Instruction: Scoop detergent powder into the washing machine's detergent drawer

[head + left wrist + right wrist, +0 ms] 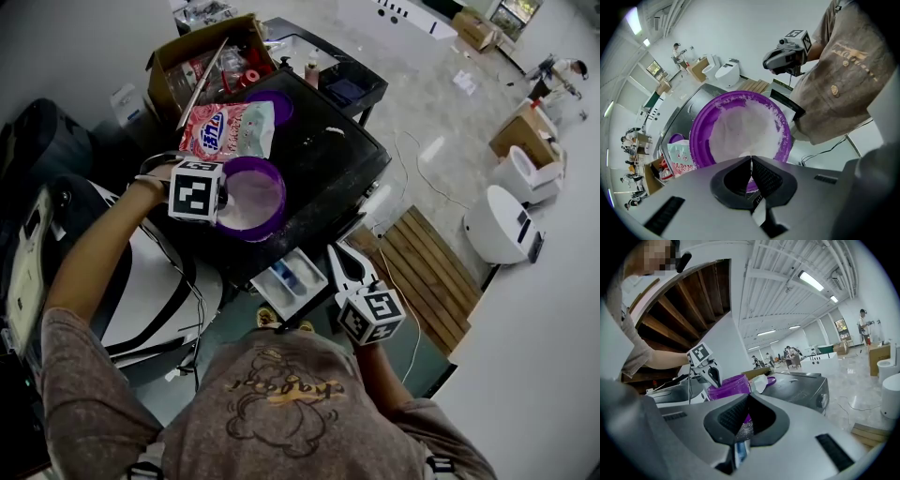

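Note:
A purple tub [253,199] holding white powder [740,129] stands on the dark washing machine top [328,159]. My left gripper [223,201] is shut on the tub's near rim [751,159]; the right gripper view shows its jaws coming down onto that rim [714,380]. The white detergent drawer [291,281] with a blue compartment is pulled out at the machine's front. Just right of it my right gripper [332,250] is shut [749,395], with nothing showing between its tips. A pink detergent bag [230,129] and a purple lid [275,103] lie behind the tub.
An open cardboard box [202,61] of supplies sits at the back left, and a black cart [337,80] stands behind the machine. A wooden pallet [422,272] and white toilets [502,225] are on the floor to the right. Another white appliance [159,281] stands to the left.

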